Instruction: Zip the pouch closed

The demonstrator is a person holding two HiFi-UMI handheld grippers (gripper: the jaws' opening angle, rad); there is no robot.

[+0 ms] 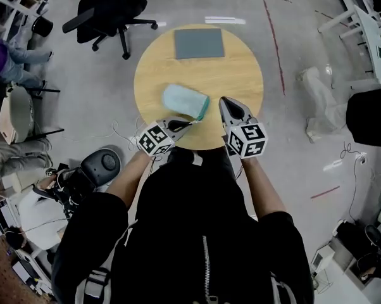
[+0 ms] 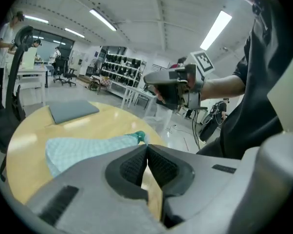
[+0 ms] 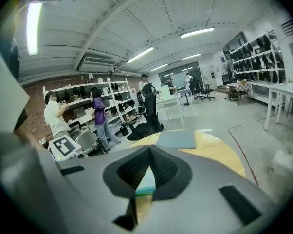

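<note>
Sitting on the near half of the round table is the light teal checked pouch. The left gripper is over the table's near edge, jaws pressed together with nothing visible between them and the tip just beside the pouch's darker teal end. The right gripper is there too, also squeezed closed and empty. A gray mat lies on the table's far side, with a black office chair beyond it. Both cubes carry square markers.

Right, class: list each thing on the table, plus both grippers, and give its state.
pouch: lying flat on the table, not gripped; zip state cannot be told.
left gripper: shut, nothing between its jaws.
right gripper: shut, nothing between its jaws.
grey mat: lying flat at the far edge.
</note>
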